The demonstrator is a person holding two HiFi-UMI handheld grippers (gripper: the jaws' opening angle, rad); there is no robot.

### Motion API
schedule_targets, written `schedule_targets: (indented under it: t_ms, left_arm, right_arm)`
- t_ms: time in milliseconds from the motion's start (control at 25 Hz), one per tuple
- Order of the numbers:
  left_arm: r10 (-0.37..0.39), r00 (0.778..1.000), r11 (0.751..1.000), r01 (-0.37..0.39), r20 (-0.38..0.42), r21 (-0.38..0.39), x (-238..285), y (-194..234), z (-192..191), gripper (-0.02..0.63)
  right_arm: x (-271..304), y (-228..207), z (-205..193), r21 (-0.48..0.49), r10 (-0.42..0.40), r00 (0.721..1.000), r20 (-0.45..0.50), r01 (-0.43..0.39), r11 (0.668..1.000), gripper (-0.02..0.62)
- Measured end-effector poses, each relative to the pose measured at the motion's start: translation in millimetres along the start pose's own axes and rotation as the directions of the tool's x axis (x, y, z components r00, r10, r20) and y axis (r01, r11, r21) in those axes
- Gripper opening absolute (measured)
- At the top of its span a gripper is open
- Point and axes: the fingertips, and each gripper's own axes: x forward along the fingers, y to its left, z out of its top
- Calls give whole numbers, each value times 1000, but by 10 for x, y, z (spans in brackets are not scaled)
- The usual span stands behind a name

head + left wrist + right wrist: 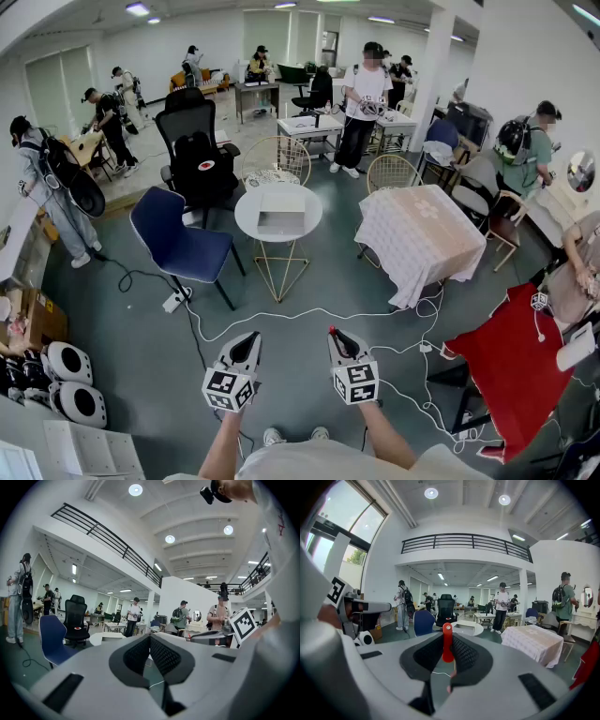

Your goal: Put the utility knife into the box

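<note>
Head view: my left gripper (248, 339) and right gripper (336, 337) hover over floor (141, 347), box (281, 214) on the round worktop (247, 221) ahead. Left gripper view: jaws clenched, empty. Right gripper view: jaws grasp the red utility knife (447, 641).

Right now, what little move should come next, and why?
Probably carry the right gripper forward toward the box on the round white table. Its jaws clamp the red utility knife, and the box sits well ahead, out of reach.

open office hall, desks (309, 125), swivel chairs (194, 141), mezzanine railing (464, 541)
</note>
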Motion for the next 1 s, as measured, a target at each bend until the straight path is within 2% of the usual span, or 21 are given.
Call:
schedule_targets:
  t_ms: [440, 720, 1000]
  left_arm:
    - [-44, 999, 999, 44, -15, -11, 18, 183, -56, 12]
    - [-12, 999, 1000, 12, -33, -6, 268, 156, -51, 12]
    - [25, 999, 1000, -24, -35, 20, 637, -49, -34, 12]
  right_arm:
    - [145, 169, 47, 29, 2, 1000, 19, -2, 1000, 66]
    - [261, -78, 111, 15, 35, 999, 31, -36, 999, 66]
    - [352, -518, 94, 18, 67, 996, 55, -68, 998, 66]
